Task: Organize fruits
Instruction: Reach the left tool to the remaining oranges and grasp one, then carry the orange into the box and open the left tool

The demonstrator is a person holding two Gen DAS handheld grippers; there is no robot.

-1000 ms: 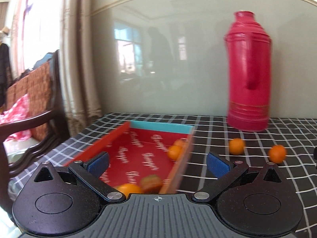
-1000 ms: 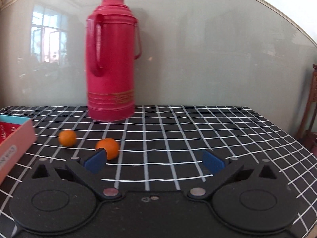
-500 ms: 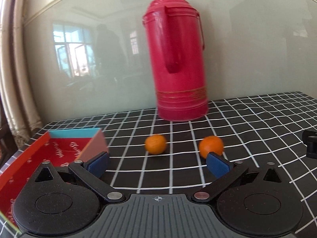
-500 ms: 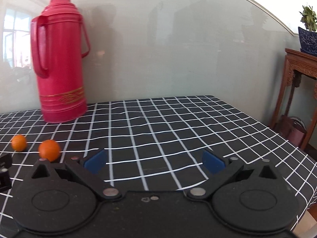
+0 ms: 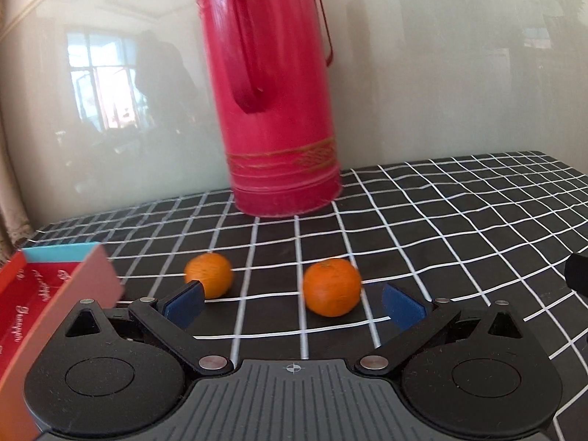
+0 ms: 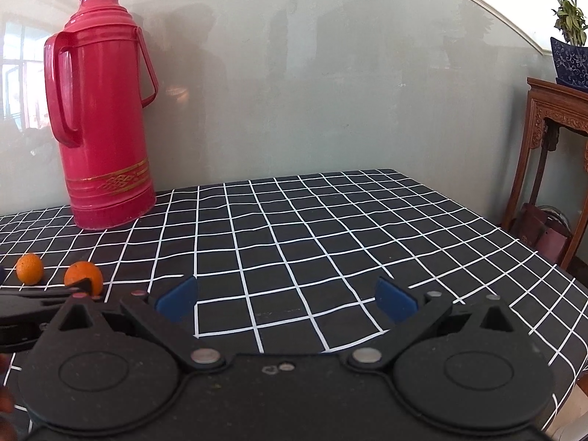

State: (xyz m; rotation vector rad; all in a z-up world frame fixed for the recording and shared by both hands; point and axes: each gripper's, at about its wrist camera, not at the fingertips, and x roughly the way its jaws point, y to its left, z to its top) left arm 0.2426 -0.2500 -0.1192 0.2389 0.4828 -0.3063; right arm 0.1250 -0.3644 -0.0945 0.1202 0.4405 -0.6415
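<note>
Two small oranges lie on the black checked tablecloth. In the left wrist view the nearer orange (image 5: 332, 287) sits just ahead of and between my left gripper's (image 5: 293, 301) open blue pads, nearer the right one. The other orange (image 5: 208, 275) lies just beyond the left pad (image 5: 185, 303). The red box (image 5: 40, 294) shows its corner at the far left. In the right wrist view both oranges (image 6: 83, 278) (image 6: 29, 268) lie far left, and my right gripper (image 6: 286, 300) is open and empty over bare cloth.
A tall red thermos (image 5: 273, 110) stands at the back against the wall, also in the right wrist view (image 6: 101, 128). A carved wooden stand (image 6: 551, 154) with a plant pot is beyond the table's right edge. Part of the left gripper (image 6: 33, 308) shows at left.
My left gripper swung right from the red box and closed in on the two oranges. My right gripper turned right, so the oranges and thermos slid left.
</note>
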